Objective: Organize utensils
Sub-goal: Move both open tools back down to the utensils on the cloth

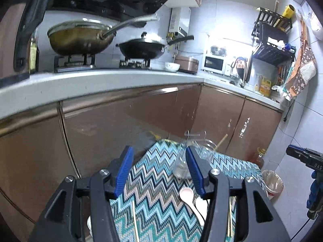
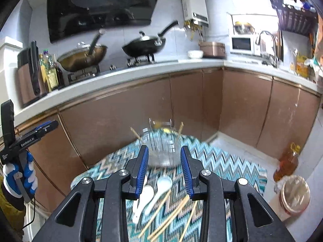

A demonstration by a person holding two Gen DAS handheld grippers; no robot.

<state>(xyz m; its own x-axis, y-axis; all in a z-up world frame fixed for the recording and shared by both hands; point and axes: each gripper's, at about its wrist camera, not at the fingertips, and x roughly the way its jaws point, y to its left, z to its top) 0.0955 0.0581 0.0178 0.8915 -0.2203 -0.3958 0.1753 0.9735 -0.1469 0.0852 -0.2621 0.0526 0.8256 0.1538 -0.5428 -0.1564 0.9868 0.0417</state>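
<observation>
A small table with a zigzag cloth (image 1: pixel 161 211) (image 2: pixel 222 161) holds two white spoons (image 1: pixel 189 199) (image 2: pixel 157 191), several wooden chopsticks (image 2: pixel 167 217) (image 1: pixel 134 219) and a clear utensil holder (image 2: pixel 161 151) (image 1: pixel 199 151) at its far end, with chopsticks in it. My left gripper (image 1: pixel 159 161) is open and empty above the cloth, short of the spoons and holder. My right gripper (image 2: pixel 164 161) is open and empty above the spoons, facing the holder. Each gripper shows in the other's view: the right one (image 1: pixel 302 157) at the right edge, the left one (image 2: pixel 40 129) at the left edge.
Brown kitchen cabinets (image 2: pixel 201 104) stand just behind the table, under a white counter (image 1: pixel 101 80) with two woks on the stove. An oil bottle (image 2: pixel 286 161) and a lined bin (image 2: pixel 294 193) stand on the floor to the right.
</observation>
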